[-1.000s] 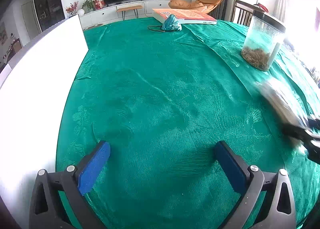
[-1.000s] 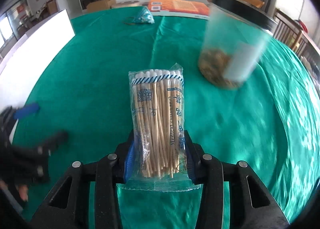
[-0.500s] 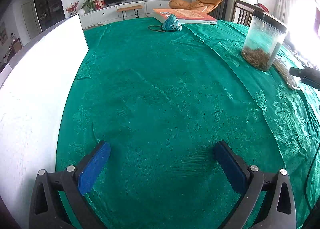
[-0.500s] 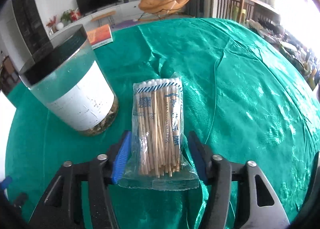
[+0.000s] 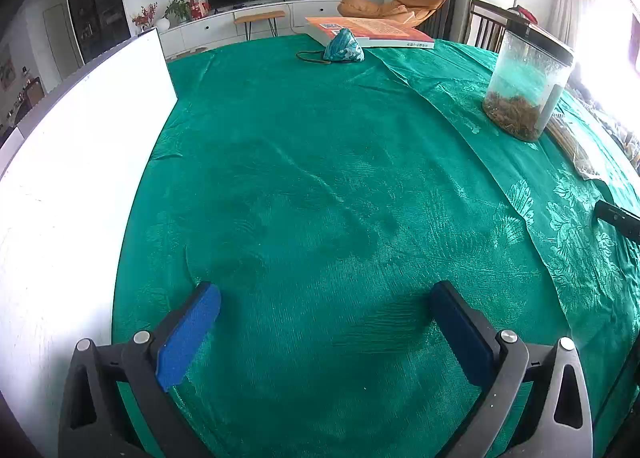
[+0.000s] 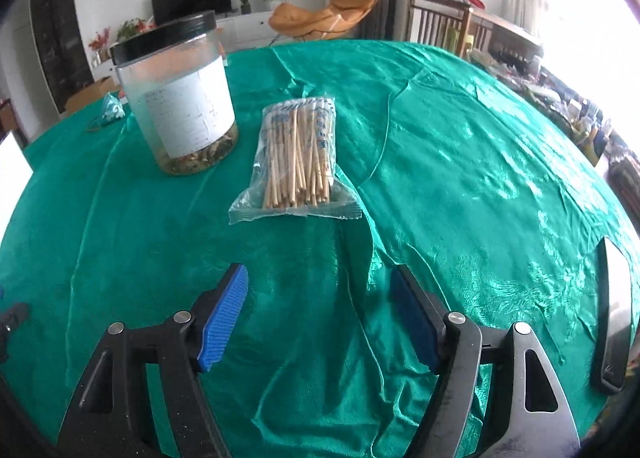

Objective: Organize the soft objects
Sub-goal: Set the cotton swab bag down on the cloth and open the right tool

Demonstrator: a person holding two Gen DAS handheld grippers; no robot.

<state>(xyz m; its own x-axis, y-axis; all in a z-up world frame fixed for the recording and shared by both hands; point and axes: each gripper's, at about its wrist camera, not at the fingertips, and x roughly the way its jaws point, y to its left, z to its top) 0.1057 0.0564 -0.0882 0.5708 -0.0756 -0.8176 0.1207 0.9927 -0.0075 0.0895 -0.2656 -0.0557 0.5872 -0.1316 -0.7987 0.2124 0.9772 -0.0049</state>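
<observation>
One bag of cotton swabs [image 6: 298, 161] lies flat on green cloth [image 6: 460, 161], just beside jar [image 6: 180, 97]. Right gripper [image 6: 320, 318]: jaws opening, nothing between, bag released. Left gripper [image 5: 324, 334]: wide, empty. Advice: back off w/o snagging cloth.

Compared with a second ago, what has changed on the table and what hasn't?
The right tool has let go of the cotton swab packet, which it was clamping before. The packet now lies flat on the green tablecloth beside the clear jar, and the tool has pulled back, its jaws opening with nothing between them. The left tool stayed open and still; the teal pouch and book are unmoved.
</observation>
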